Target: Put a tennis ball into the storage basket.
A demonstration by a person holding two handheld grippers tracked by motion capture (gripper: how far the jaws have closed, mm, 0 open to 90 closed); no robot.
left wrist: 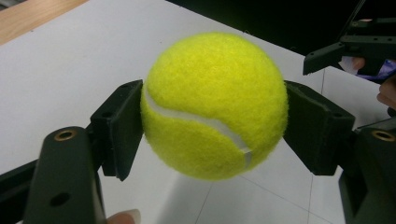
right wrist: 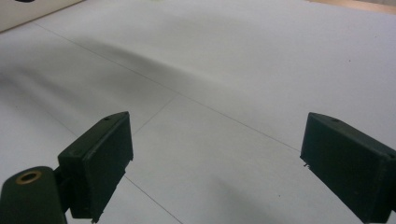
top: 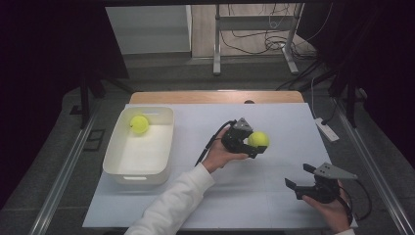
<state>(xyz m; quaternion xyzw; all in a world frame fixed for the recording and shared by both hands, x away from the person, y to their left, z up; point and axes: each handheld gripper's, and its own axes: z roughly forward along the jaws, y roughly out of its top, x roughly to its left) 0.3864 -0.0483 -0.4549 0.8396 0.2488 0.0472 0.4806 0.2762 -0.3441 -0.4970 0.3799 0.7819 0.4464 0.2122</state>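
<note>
Tennis ball, clamped in the left tongs right of the white bin: carry level, release low inside. Right tongs gape empty.

Looks like a lab or test room: dark curtains around a white-covered table, metal stand legs and loose cables on the floor, far beyond the fingers.

Yellow tennis ball clamped, lifted above table.
</note>
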